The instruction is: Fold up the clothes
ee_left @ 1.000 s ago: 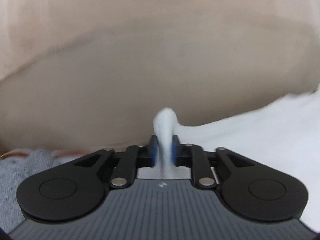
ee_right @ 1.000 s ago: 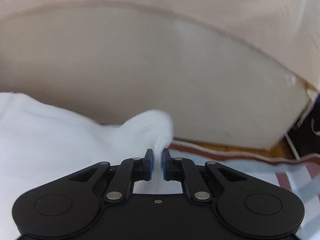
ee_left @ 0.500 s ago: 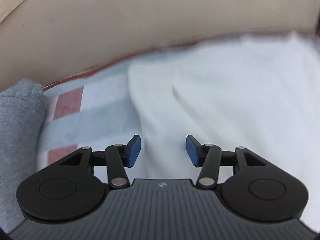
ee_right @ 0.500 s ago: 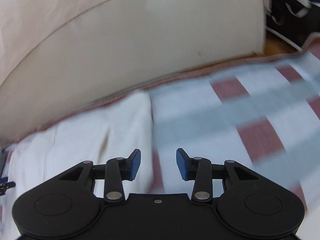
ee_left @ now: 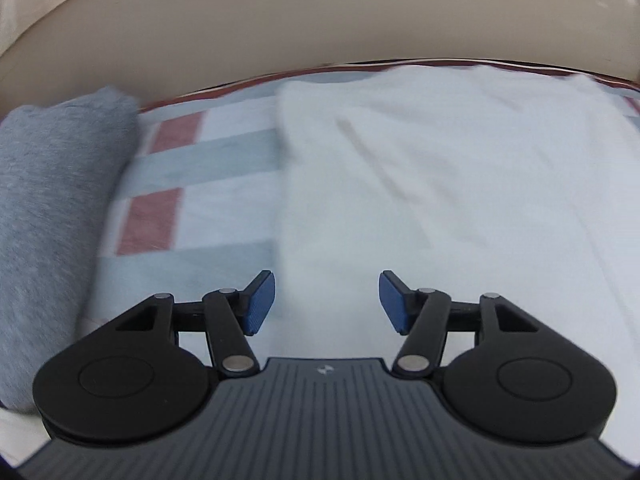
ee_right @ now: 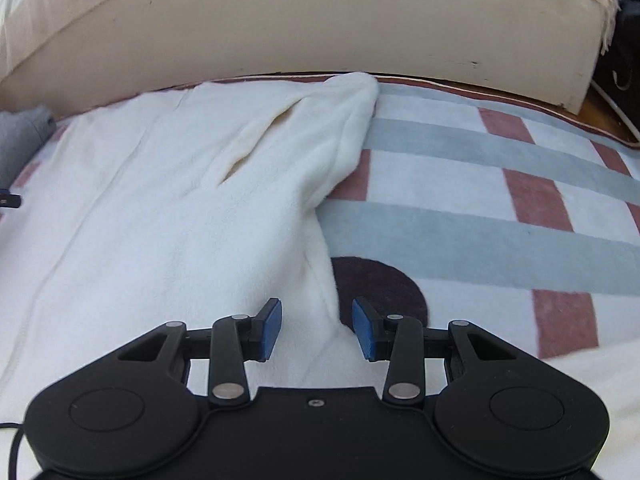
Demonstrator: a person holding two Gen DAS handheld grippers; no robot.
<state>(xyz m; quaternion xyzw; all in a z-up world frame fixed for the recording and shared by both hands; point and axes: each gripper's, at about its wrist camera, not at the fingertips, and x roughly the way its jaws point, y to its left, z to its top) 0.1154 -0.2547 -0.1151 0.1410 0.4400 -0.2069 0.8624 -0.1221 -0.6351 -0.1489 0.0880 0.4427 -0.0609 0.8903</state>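
Left wrist: left gripper (ee_left: pixel 327 301) jaws just opened, empty, over white garment (ee_left: pixel 420 184); right gripper (ee_right: pixel 317 329) likewise.

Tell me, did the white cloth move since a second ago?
Yes. The white cloth was pinched up in front of the beige cushion; now it lies flat on the striped blanket, and both grippers have just opened.

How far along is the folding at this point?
Done: the white fleece garment lies doubled over on the striped blanket; a folded grey knit garment sits aside. In hand: nothing; left gripper and right gripper have just opened, empty. Left: probably further folds.
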